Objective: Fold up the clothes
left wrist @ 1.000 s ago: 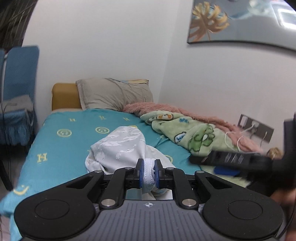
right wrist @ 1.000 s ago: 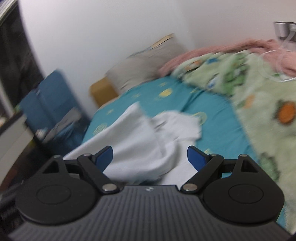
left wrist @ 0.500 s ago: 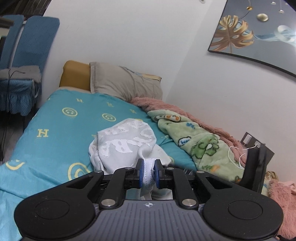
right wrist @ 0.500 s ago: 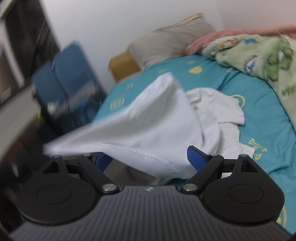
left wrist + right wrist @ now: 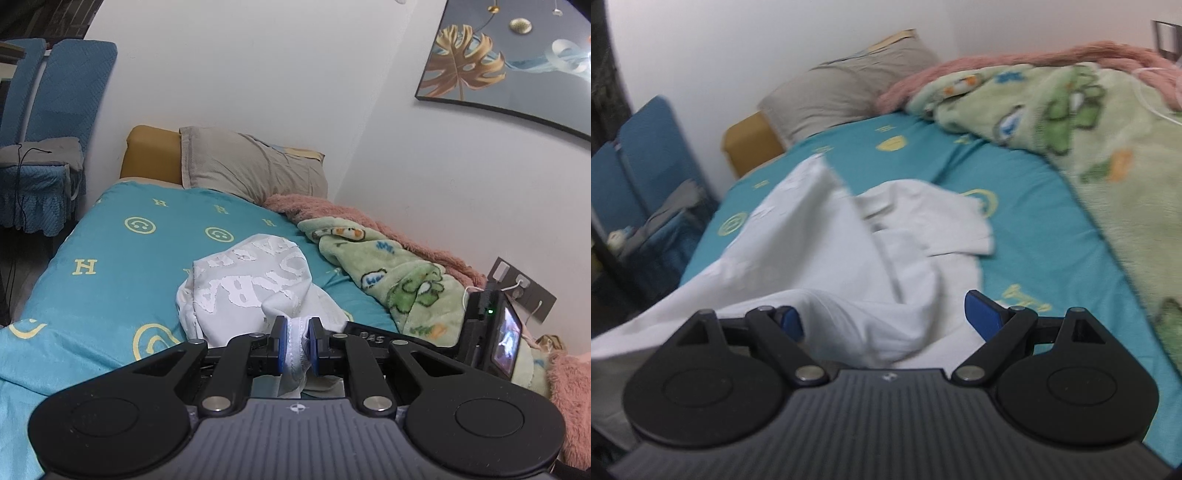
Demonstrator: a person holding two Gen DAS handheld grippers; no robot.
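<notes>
My left hand-held gripper still pinches the white shirt hem, pulled toward the bed's foot edge — right hand-held gripper, spread wide, now closing in for a second grab.

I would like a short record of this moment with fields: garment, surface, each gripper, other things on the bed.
garment: white shirt, crumpled, partly lifted
surface: teal bed sheet with yellow smiley print
left gripper: shut on a hem of the white shirt
right gripper: open, fingers on either side of a fold of the shirt
other things: grey pillow, green cartoon blanket, pink blanket
</notes>
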